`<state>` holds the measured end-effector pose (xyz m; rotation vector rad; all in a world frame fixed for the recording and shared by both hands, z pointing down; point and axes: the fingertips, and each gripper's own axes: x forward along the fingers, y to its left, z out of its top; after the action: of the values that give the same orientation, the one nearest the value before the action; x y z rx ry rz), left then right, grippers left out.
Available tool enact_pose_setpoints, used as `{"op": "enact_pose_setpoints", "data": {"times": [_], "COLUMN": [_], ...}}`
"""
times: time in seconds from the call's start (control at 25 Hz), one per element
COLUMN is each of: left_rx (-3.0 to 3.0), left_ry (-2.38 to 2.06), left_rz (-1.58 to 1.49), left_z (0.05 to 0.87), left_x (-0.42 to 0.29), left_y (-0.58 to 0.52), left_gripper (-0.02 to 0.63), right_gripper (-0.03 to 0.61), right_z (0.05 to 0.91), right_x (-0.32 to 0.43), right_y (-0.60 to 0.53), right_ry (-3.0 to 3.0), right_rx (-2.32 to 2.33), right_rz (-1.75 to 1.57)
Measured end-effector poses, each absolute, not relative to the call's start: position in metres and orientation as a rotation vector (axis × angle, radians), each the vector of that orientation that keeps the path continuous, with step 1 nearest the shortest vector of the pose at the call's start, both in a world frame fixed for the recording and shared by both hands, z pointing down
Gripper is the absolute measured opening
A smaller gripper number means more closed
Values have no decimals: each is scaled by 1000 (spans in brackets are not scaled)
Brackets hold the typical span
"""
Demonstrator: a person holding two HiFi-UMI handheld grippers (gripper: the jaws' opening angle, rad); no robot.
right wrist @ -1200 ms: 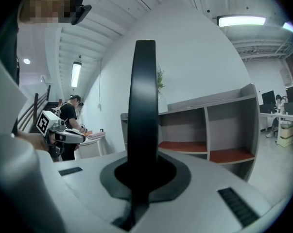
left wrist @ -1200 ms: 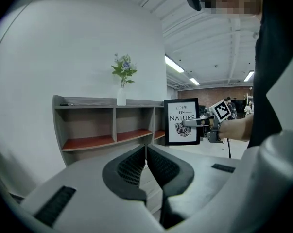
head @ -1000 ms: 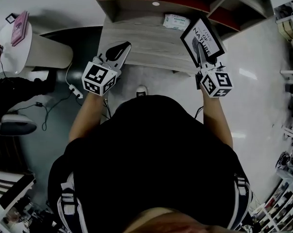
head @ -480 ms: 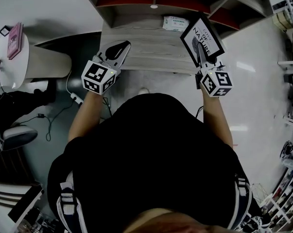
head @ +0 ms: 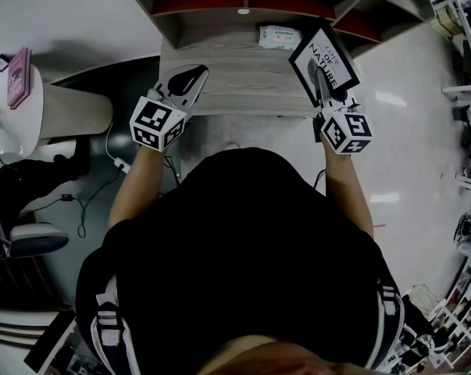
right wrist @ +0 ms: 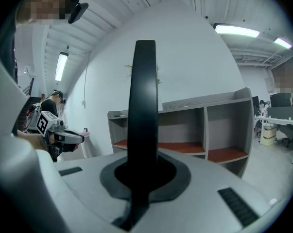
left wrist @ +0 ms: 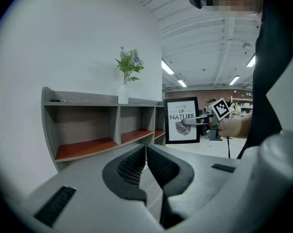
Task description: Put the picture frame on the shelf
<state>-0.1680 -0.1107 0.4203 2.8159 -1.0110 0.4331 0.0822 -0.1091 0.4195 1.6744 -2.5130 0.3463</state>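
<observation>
Black picture frame [head: 323, 61] vs earlier: still clamped in my right gripper [head: 321, 84], same tilt, almost the same spot in head view.
Grippers vs earlier: both stay nearly where they were; my left gripper [head: 198, 73] is unchanged.
Surroundings vs earlier: round table [head: 5, 119] and the pink book [head: 18, 76] on it have slid left and lower in head view.
Right gripper state: clenched on one edge of the frame, which shows edge-on between my jaws in the right gripper view.
Left gripper state: jaws pressed together with nothing between them; over the left end of the shelf [head: 227, 80] top in head view.
Frame position: upright in the air by the shelf's right end, not on the shelf; print side faces my left gripper.
Counts: 1 picture frame, 2 grippers, 1 shelf, 3 compartments [left wrist: 85, 130], 1 vase [left wrist: 123, 94], 1 packet [head: 280, 36], 1 round table, 1 pink book.
Vase: holds flowers [left wrist: 129, 64] and stands on the shelf top.
Shelf top: also carries the packet, lying toward the back.
Compartments: red-brown floor boards show in all three.
</observation>
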Motion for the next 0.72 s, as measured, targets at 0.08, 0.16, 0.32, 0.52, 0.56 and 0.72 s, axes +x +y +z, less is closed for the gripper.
{"op": "enact_pose_setpoints", "data": {"times": [0.08,0.16,0.32,0.52,0.56,0.72], "left_rx": [2819,2822,2830,2838,2840,2840], "left_ry": [-1002,-992,-973,-944,-941,-930], "left_rz": [433,432,431,435,435,432], "left_z": [420,421,422,424,424,424], "left_x": [-171,-173,-174,-176,-176,-181], "left_y": [-111,-113,-118,-121,-122,-121], "left_gripper": [29,29,29,29,29,29], "right_gripper": [23,23,23,23,23,23], "right_z": [419,419,420,421,420,420], "right_x": [81,80,78,76,76,72], "right_y": [-108,-107,-108,-109,-109,-107], "right_ry": [-2506,-2499,-2485,-2472,-2470,-2457], "right_rx": [1687,1699,1720,1746,1751,1762], "right_rz": [346,345,350,350,348,349]}}
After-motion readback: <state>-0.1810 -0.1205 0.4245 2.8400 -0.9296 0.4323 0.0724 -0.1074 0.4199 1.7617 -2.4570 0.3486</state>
